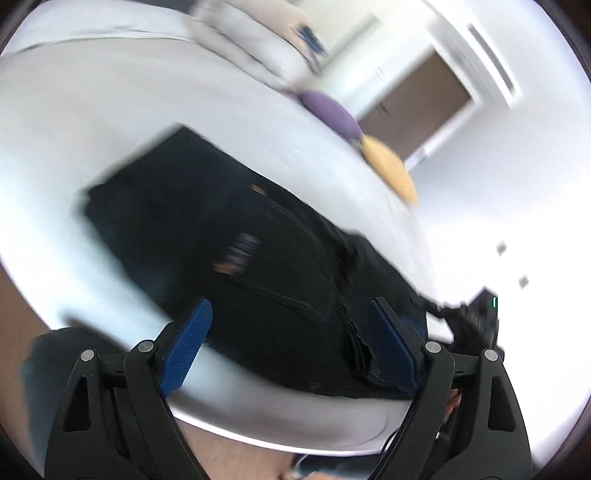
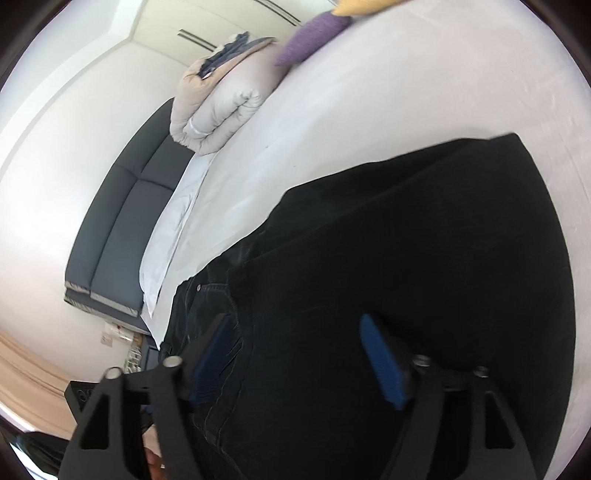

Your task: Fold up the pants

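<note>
Pants (image 1: 229, 236): black, folded over, flat on the white bed (image 1: 110, 110), straight ahead of both tongs.
Left gripper (image 1: 295, 343): blue pads spread wide, pinching nothing, above the near edge of the pants; view blurred.
Right gripper (image 2: 299, 362): spread wide, empty, low over the cloth.
Quilt (image 2: 221, 107): rolled, far ahead on the bed.
Cushions: purple (image 2: 314, 35), yellow (image 1: 391, 170), beyond the pants.

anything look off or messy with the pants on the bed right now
Nothing is damaged or spilled. The black pants lie in a folded stack on the white bed, but the waist end pokes out past the top layer, so the edges aren't flush. The left wrist view is too blurred for finer detail.
</note>
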Demonstrator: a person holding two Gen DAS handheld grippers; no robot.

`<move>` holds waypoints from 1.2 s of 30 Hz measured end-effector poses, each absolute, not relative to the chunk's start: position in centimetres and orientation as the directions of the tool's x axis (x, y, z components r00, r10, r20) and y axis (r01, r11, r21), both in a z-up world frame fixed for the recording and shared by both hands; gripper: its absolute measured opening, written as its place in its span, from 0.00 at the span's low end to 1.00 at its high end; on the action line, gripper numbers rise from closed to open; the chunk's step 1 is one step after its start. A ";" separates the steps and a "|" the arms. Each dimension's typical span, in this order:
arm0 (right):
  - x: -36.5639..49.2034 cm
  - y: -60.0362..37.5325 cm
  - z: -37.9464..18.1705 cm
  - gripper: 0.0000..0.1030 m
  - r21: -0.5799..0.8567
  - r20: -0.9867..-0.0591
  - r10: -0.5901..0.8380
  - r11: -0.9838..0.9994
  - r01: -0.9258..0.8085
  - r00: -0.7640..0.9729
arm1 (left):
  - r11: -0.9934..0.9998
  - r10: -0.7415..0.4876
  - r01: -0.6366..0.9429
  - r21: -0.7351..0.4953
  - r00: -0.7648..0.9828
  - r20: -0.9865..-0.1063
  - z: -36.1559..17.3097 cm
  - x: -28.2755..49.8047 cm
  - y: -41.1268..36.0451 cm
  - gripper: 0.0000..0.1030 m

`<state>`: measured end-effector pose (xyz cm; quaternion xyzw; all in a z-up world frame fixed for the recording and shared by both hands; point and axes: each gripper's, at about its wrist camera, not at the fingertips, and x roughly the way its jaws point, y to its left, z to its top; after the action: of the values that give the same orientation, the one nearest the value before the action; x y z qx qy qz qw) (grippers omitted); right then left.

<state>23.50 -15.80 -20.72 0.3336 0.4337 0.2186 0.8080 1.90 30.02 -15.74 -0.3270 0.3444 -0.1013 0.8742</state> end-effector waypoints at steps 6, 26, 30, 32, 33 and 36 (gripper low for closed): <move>23.1 -15.0 -19.5 0.78 0.762 -0.530 0.686 0.643 -0.075 0.499 | 0.554 -0.373 -0.236 -0.799 0.788 -0.491 -19.3 1.5 36.8 0.83; 24.2 -11.7 -17.3 0.65 0.757 -0.546 0.718 0.643 -0.113 0.432 | 0.256 -0.448 -0.291 -0.922 0.810 -0.379 -25.0 7.9 41.9 0.23; 25.8 -9.3 -17.4 0.55 0.718 -0.608 0.704 0.685 -0.126 0.367 | 0.345 -0.418 -0.268 -0.899 0.814 -0.403 -23.4 7.9 41.5 0.16; 26.7 -8.0 -17.8 0.53 0.706 -0.627 0.703 0.695 -0.137 0.335 | 0.424 -0.398 -0.243 -0.872 0.815 -0.421 -21.4 7.9 40.7 0.16; 27.2 -7.2 -18.1 0.53 0.702 -0.636 0.703 0.698 -0.141 0.318 | 0.471 -0.387 -0.226 -0.853 0.816 -0.430 -20.2 8.1 40.1 0.15; 28.5 -5.3 -19.8 0.49 0.678 -0.678 0.685 0.723 -0.132 0.267 | 0.600 -0.355 -0.167 -0.783 0.821 -0.447 -16.9 8.0 38.1 0.15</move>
<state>28.47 -5.33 -19.76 0.2550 0.5415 0.2709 0.7539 8.02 38.06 -16.92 -0.4440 0.2940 -0.0554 0.8446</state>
